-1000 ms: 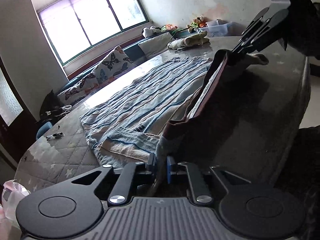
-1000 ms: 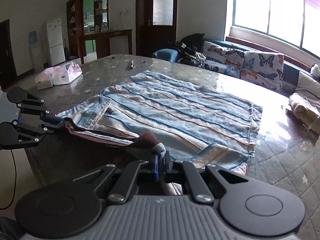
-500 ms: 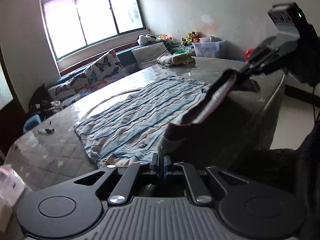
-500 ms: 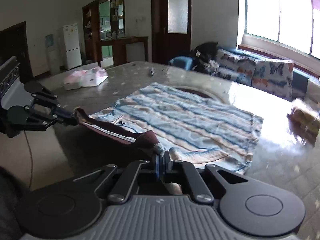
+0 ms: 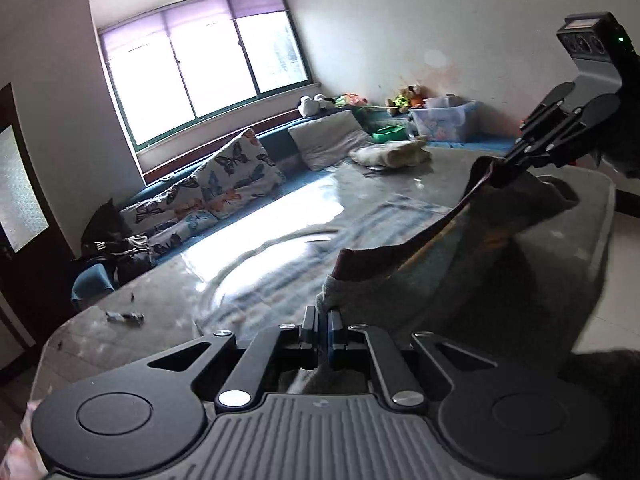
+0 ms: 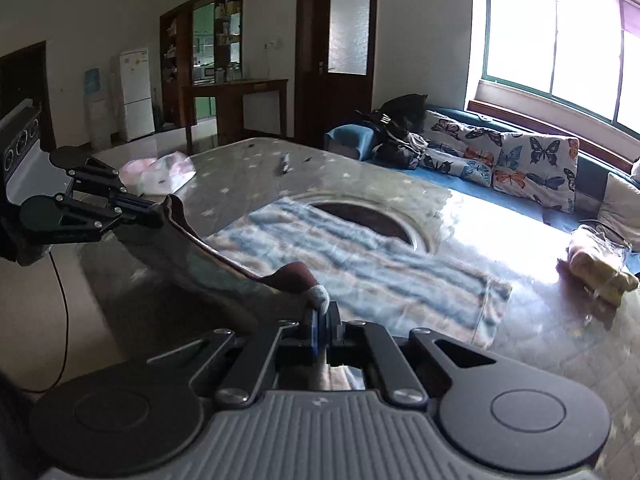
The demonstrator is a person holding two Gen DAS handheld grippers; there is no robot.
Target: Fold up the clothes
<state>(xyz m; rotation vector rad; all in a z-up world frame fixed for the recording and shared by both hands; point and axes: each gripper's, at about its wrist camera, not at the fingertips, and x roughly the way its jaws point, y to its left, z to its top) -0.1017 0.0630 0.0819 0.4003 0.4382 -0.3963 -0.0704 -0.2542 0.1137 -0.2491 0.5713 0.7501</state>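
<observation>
Table by the window: fold barely begun.
Left gripper and right gripper each clench the garment's near hem, lifted; far half lies flat.

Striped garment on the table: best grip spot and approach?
Grip the striped garment at its near hem corners, one per gripper, coming low from the table's near edge. It lies flat and spread, so only the edges offer a pinchable lip.

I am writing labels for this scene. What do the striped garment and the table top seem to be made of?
Striped garment: soft woven or knitted fabric, probably cotton; matte, and it drapes and creases. Table top: probably quilted star-print cloth under clear glass or plastic; it mirrors the window light.
</observation>
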